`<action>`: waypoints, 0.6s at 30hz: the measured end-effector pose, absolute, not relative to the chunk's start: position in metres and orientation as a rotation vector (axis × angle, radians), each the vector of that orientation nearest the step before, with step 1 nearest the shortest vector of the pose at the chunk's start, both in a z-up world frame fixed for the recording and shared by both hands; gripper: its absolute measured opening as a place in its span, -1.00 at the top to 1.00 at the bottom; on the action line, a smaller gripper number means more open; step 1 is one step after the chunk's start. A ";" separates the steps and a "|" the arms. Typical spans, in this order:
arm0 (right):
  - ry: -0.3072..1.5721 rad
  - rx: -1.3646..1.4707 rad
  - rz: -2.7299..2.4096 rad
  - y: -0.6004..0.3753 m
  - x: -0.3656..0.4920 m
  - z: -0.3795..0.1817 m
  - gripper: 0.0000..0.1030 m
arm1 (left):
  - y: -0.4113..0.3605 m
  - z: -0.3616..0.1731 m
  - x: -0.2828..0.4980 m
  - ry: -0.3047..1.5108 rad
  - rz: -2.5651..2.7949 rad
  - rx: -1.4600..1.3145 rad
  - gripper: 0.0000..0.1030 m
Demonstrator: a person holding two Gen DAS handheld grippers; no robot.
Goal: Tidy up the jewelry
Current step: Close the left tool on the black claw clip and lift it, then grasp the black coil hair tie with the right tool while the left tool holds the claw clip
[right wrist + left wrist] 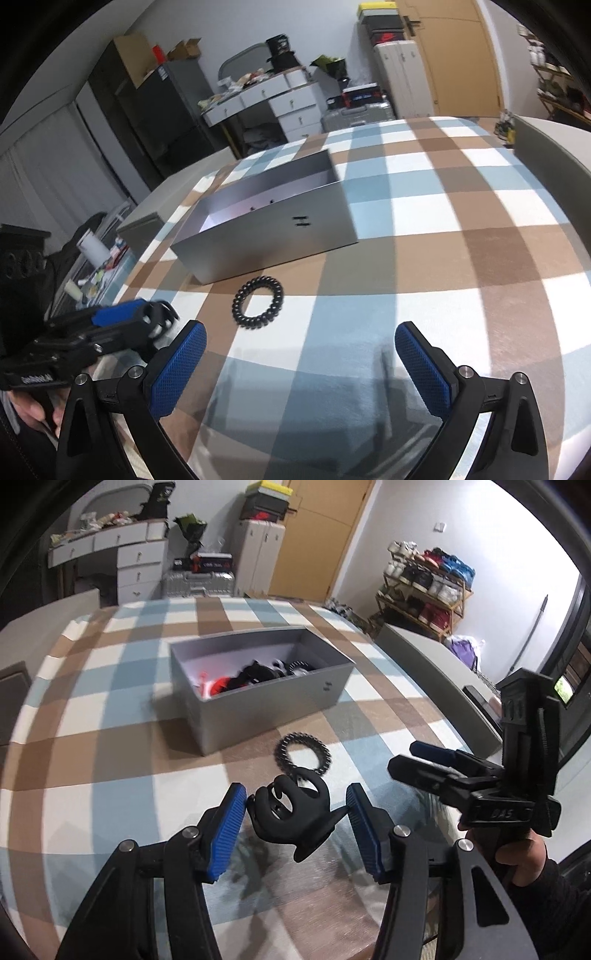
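Observation:
A grey open box [258, 705] sits on the checked tablecloth and holds several red, black and white hair accessories [255, 677]. It also shows in the right wrist view [273, 229]. A black spiral hair tie [303, 753] lies on the cloth just in front of the box, also in the right wrist view [258, 302]. My left gripper [297, 818] is shut on a black claw hair clip [295, 810], pads touching its two ends, above the cloth. My right gripper [301, 363] is open and empty, short of the hair tie; it shows at the right in the left wrist view [413, 760].
The table [461, 240] has a blue, brown and white checked cloth. Grey chair backs stand at its right [424, 653] and left edges. Drawers, a suitcase, a shoe rack and a door are in the room behind.

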State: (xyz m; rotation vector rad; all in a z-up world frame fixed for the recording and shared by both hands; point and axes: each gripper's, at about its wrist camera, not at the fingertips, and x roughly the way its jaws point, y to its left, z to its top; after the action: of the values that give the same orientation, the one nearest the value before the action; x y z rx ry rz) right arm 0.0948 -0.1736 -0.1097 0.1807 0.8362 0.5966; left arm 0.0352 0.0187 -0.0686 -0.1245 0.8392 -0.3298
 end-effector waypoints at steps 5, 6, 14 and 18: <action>0.878 0.104 0.638 -0.145 0.104 -0.112 -0.99 | 0.033 -0.066 0.029 0.807 -0.289 -0.133 0.02; 0.888 0.088 0.640 -0.139 0.106 -0.113 -0.99 | 0.036 -0.066 0.029 0.804 -0.284 -0.135 0.02; 0.933 -0.003 0.650 -0.096 0.116 -0.123 -0.79 | 0.060 -0.067 0.025 0.787 -0.234 -0.170 0.02; 0.933 -0.089 0.631 -0.080 0.119 -0.125 -0.59 | 0.068 -0.066 0.022 0.777 -0.225 -0.176 0.02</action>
State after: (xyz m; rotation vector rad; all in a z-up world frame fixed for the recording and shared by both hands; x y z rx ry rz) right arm 0.1194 -0.0805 -0.1254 -0.0887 0.9331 0.6307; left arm 0.0222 0.0681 -0.0662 -0.1760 0.7771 -0.2250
